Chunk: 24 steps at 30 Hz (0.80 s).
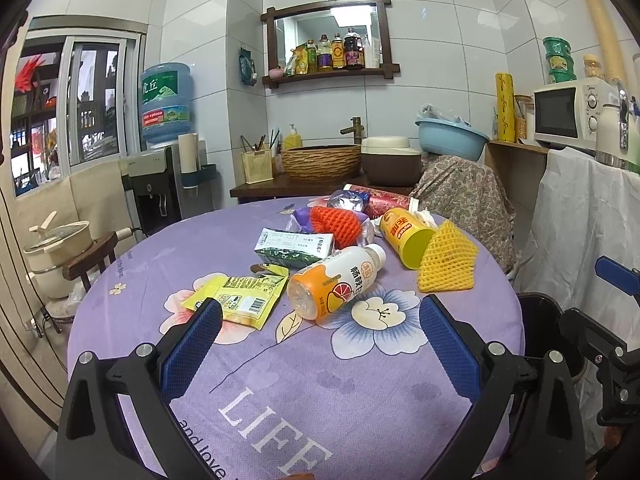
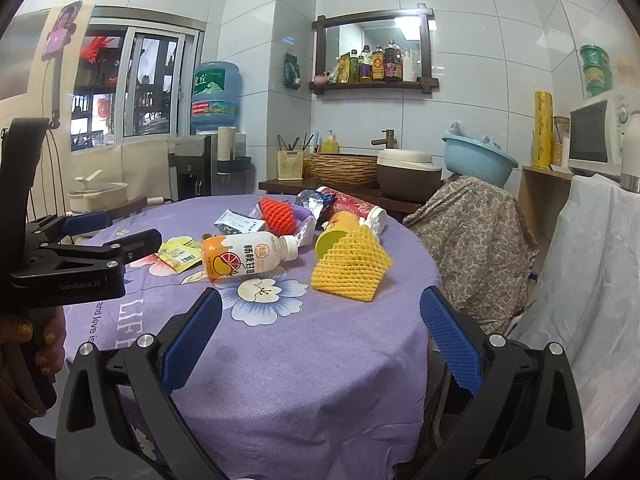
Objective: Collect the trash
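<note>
The left claw (image 1: 320,332) is hovering with jaws apart before the orange juice bottle (image 1: 334,282) lying mid-frame on the table (image 1: 360,400), likely light, smooth, slippery, best gripped across its middle.

Both views were bright and evenly lit, shadows soft. A ceiling light glared in the mirror (image 1: 328,36). Fisheye bending curved the edges; corners went black.
</note>
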Each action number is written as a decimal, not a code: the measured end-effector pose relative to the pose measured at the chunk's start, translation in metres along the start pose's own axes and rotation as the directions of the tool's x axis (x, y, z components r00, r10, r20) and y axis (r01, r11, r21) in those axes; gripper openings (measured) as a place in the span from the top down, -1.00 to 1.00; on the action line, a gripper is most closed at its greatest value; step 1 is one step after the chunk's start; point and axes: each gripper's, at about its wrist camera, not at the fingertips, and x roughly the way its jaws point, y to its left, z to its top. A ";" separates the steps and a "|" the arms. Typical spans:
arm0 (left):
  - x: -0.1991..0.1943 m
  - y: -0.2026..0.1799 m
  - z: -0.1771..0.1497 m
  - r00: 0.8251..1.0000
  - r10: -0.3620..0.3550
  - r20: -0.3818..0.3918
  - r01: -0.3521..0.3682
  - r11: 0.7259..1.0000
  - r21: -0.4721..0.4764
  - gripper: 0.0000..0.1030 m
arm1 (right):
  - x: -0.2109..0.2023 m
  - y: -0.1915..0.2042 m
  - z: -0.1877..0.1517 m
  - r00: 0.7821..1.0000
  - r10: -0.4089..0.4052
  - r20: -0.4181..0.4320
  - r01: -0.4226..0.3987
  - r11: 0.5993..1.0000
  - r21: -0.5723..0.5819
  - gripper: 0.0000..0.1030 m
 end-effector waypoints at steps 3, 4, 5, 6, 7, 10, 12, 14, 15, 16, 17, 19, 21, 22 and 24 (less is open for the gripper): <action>-0.002 0.001 0.001 1.000 0.004 0.008 -0.004 1.000 0.004 -0.90 | 0.000 0.001 0.000 1.000 -0.001 0.002 0.001 1.000 -0.002 -0.90; -0.003 0.001 0.001 1.000 0.006 0.012 -0.006 1.000 0.005 -0.90 | -0.001 0.001 0.000 1.000 -0.001 0.003 0.001 1.000 -0.002 -0.90; -0.003 0.001 0.002 1.000 0.008 0.015 -0.008 1.000 0.006 -0.90 | -0.001 0.001 0.000 1.000 0.000 0.003 0.000 1.000 -0.001 -0.90; -0.004 0.002 0.002 1.000 0.010 0.017 -0.010 1.000 0.006 -0.90 | -0.002 0.001 0.001 1.000 0.001 0.005 -0.001 1.000 0.000 -0.90; -0.005 0.002 0.002 1.000 0.010 0.019 -0.011 1.000 0.005 -0.90 | -0.002 0.001 0.001 1.000 0.002 0.006 -0.002 1.000 0.000 -0.90; -0.005 0.003 0.001 1.000 0.003 0.013 -0.003 1.000 -0.001 -0.90 | -0.003 0.002 0.000 1.000 0.006 0.003 -0.006 1.000 -0.002 -0.90; -0.003 0.004 0.000 1.000 -0.002 0.004 0.002 1.000 -0.002 -0.90 | -0.003 0.003 -0.001 1.000 0.013 -0.002 -0.013 1.000 -0.003 -0.90; -0.002 0.005 0.000 1.000 -0.007 -0.004 0.007 1.000 -0.005 -0.90 | -0.003 0.004 -0.002 1.000 0.017 -0.007 -0.017 1.000 -0.012 -0.90; -0.001 0.005 0.000 1.000 -0.008 -0.006 0.008 1.000 -0.007 -0.90 | -0.003 0.005 -0.002 1.000 0.016 -0.008 -0.017 1.000 -0.014 -0.90; -0.001 0.006 0.000 1.000 -0.009 -0.007 0.009 1.000 -0.010 -0.90 | -0.002 0.005 -0.003 1.000 0.017 -0.010 -0.017 1.000 -0.015 -0.90; -0.001 0.006 0.000 1.000 -0.011 -0.009 0.011 1.000 -0.013 -0.90 | -0.002 0.005 -0.003 1.000 0.018 -0.010 -0.018 1.000 -0.013 -0.90; 0.000 0.007 0.000 1.000 -0.018 -0.015 0.018 1.000 -0.018 -0.90 | -0.002 0.004 -0.002 1.000 0.021 -0.009 -0.021 1.000 -0.008 -0.90; 0.000 0.007 0.000 1.000 -0.020 -0.017 0.020 1.000 -0.021 -0.90 | -0.001 0.005 -0.002 1.000 0.022 -0.010 -0.022 1.000 -0.010 -0.90; 0.000 0.007 0.000 1.000 -0.018 -0.016 0.018 1.000 -0.020 -0.90 | -0.002 0.005 -0.002 1.000 0.023 -0.011 -0.023 1.000 -0.011 -0.90; 0.000 0.008 0.000 1.000 -0.018 -0.016 0.017 1.000 -0.020 -0.90 | -0.002 0.005 -0.002 1.000 0.025 -0.012 -0.026 1.000 -0.012 -0.90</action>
